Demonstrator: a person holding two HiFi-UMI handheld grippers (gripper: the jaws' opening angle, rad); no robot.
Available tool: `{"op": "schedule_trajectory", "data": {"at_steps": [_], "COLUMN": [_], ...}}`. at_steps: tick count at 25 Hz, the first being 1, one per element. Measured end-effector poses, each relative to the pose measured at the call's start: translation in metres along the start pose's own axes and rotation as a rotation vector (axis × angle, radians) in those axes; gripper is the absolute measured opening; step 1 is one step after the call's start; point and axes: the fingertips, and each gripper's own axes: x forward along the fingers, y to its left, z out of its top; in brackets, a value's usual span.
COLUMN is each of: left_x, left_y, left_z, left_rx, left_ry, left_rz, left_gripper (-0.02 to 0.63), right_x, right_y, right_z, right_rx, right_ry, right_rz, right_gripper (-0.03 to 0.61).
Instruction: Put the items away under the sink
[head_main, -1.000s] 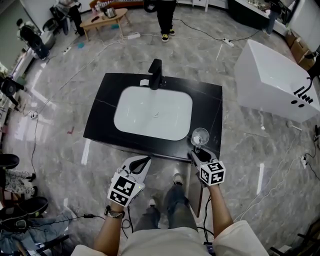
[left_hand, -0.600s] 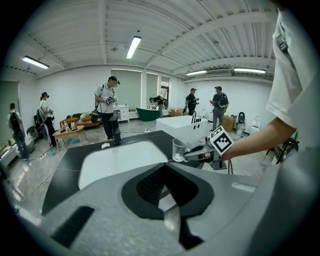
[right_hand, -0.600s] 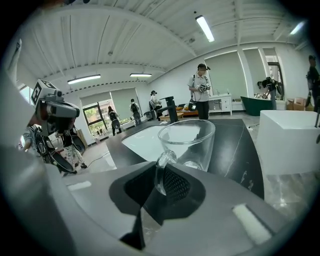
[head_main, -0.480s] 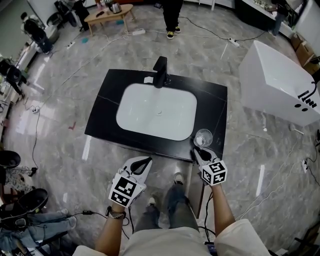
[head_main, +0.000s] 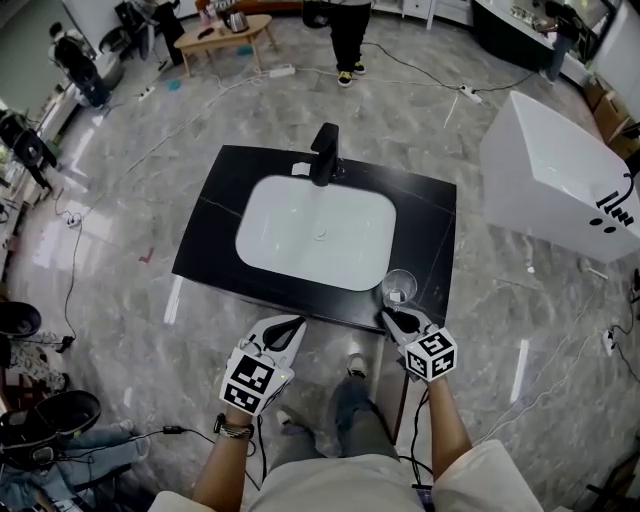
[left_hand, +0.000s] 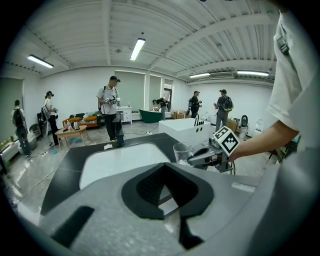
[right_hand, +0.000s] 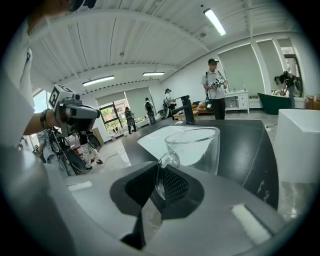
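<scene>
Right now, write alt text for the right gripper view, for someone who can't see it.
The right gripper, whose jaws have just been closing, pinches the handle of a clear glass mug beside the white sink basin in a black counter. The left gripper is held at upper left; people stand in the bright room behind.
</scene>
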Motion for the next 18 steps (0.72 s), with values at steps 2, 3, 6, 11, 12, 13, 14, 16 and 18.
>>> {"op": "schedule_trajectory", "data": {"at_steps": [2, 3, 6, 11, 12, 13, 14, 16, 18], "left_x": [-0.004, -0.007, -0.021, -0.05, -0.055, -0.06, -0.065, -0.075, -0.088], "left_y": [0.003, 0.006, 0.011, 0.02, 0.021, 0.02, 0.019, 0.017, 0.018], "left_z": [0.006, 0.008, 0.01, 0.015, 0.015, 0.016, 0.019, 0.026, 0.031], "left_rx": [0.001, 0.003, 0.004, 0.004, 0.008, 0.014, 0.022, 0.039, 0.054], "left_ry": [-0.016, -0.022, -0.03, -0.068, -0.074, -0.08, -0.089, -0.114, -0.139], "left_rz": [0.005, 0.008, 0.021, 0.03, 0.03, 0.029, 0.026, 0.02, 0.019], "left_gripper": [0.003, 0.003, 0.003, 0.003, 0.003, 0.003, 0.003, 0.003, 0.003], "right_x": [0.001, 0.002, 0.003, 0.001, 0.0, -0.004, -0.008, -0.016, -0.02], "right_y": [0.005, 0.008, 0.021, 0.049, 0.055, 0.061, 0.066, 0.079, 0.095], "right_z": [0.005, 0.008, 0.018, 0.053, 0.057, 0.061, 0.064, 0.074, 0.088], "right_rx": [0.015, 0.024, 0.034, 0.058, 0.071, 0.077, 0.072, 0.049, 0.043], "right_ry": [-0.009, -0.014, -0.033, -0.098, -0.104, -0.104, -0.1, -0.096, -0.112], "right_rz": [0.027, 0.036, 0.048, 0.019, 0.013, 0.005, -0.005, -0.029, -0.044], "right_gripper": [0.023, 0.023, 0.021, 0.022, 0.021, 0.021, 0.021, 0.021, 0.021]}}
